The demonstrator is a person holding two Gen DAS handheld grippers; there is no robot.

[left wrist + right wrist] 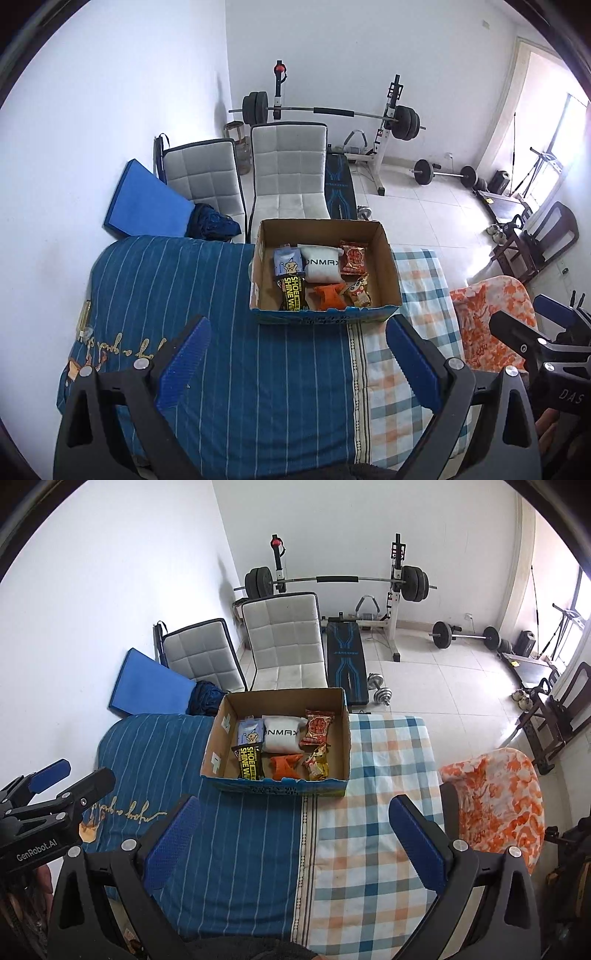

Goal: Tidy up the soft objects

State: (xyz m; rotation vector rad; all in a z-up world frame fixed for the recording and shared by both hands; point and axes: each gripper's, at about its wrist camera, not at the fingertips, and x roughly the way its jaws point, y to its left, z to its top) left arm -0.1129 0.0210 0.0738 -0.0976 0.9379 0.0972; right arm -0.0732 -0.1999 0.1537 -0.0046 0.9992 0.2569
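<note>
An open cardboard box (390, 275) (345, 734) stands on the bed, ahead of both grippers. It holds a white pouch (320, 263) (281, 733), a red snack bag (352, 257) (317, 728), an orange soft item (328, 296) (285, 766), a black and yellow shoe-shine pack (292, 293) (250, 762), a light blue cartoon pack (286, 261) (250, 732) and a cartoon snack bag (358, 290) (317, 763). My left gripper (298, 356) is open and empty above the blue striped cover. My right gripper (295, 832) is open and empty over the cover seam.
The bed has a blue striped cover (221, 295) and a checked sheet (384, 782). An orange and white blanket (495, 797) lies at the right edge. Two grey chairs (288, 170), a blue mat (144, 199) and a barbell rack (332, 110) stand beyond.
</note>
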